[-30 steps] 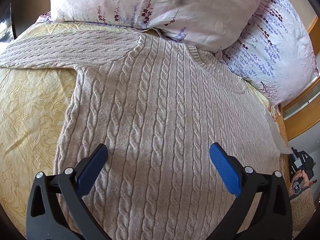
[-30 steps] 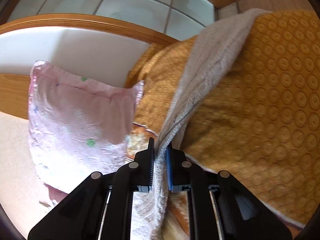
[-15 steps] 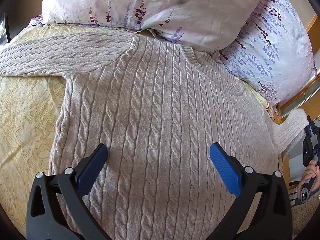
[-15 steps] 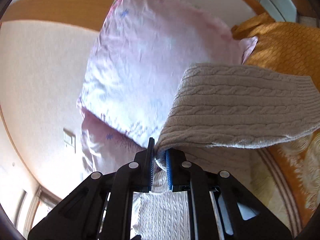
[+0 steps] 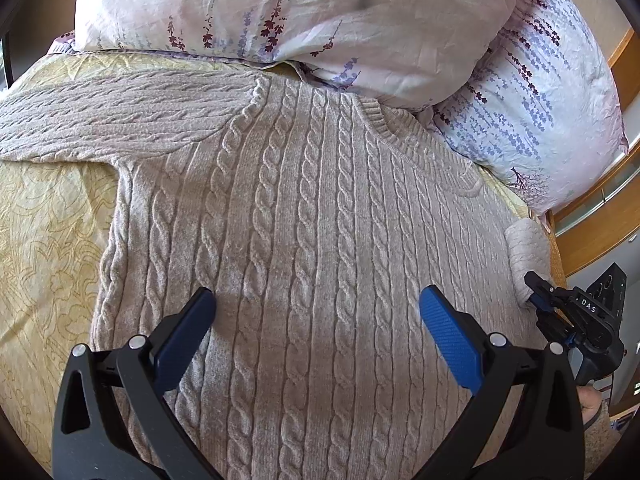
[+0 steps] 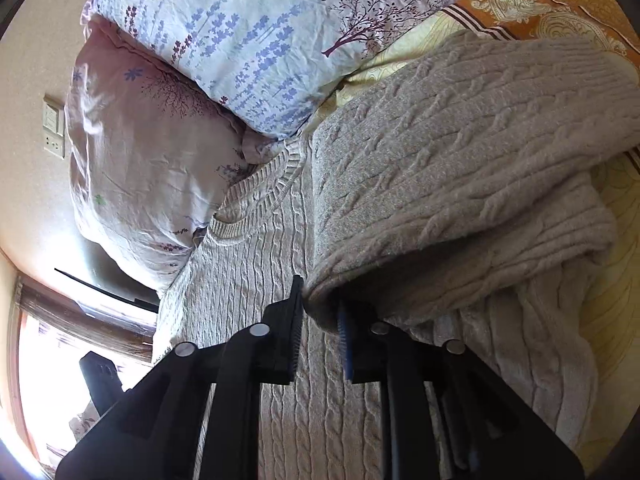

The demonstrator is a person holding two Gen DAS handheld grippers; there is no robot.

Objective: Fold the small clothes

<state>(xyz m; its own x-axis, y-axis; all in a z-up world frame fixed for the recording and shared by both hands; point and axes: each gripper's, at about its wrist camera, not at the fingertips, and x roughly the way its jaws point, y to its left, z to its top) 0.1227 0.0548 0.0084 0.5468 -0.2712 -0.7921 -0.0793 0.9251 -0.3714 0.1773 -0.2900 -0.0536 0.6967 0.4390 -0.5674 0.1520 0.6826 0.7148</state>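
Note:
A beige cable-knit sweater (image 5: 312, 216) lies flat on the bed, neck toward the pillows, one sleeve (image 5: 112, 120) stretched out to the left. My left gripper (image 5: 316, 312) is open and empty just above the sweater's lower body. My right gripper (image 6: 318, 320) is shut on the cuff of the other sleeve (image 6: 460, 160) and holds it up over the sweater's body (image 6: 280, 280). The right gripper also shows in the left wrist view (image 5: 534, 290), with the raised sleeve (image 5: 526, 248) at the sweater's right edge.
Two floral pillows (image 5: 320, 16) (image 5: 536, 92) lie at the head of the bed against the sweater's neck. A yellow patterned bedspread (image 5: 44, 248) covers the bed. A wooden bed frame (image 5: 592, 224) runs along the right. A wall socket (image 6: 54, 128) is on the wall.
My right gripper has lifted the sleeve from beside the bed and swung it up over the sweater's body. My left gripper has stayed open and drifted slightly.

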